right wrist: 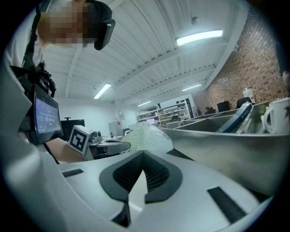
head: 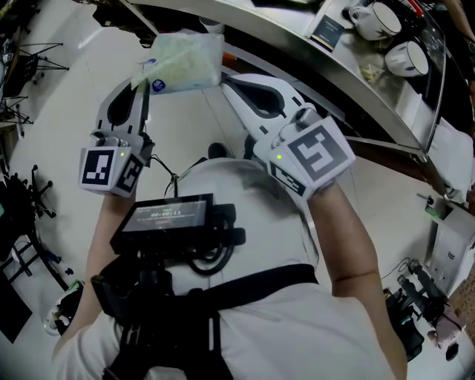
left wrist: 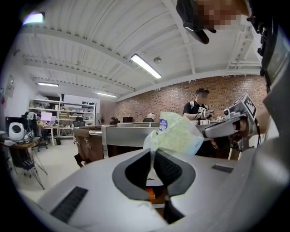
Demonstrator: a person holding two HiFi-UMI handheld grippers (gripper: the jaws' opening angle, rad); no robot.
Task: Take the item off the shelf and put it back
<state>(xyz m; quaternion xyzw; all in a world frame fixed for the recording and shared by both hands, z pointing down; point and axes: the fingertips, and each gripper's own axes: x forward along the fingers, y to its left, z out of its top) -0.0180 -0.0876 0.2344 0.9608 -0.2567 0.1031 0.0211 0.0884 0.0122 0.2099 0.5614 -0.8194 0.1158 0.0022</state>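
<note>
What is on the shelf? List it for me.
On the shelf stand a white mug, a second mug and a dark card. Whatever lies behind the mugs is covered, and the shelf's far end is cut off.

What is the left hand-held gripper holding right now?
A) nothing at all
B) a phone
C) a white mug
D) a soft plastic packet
D: the left hand-held gripper has its jaws closed on the edge of the packet, which sticks up beyond them.
</note>
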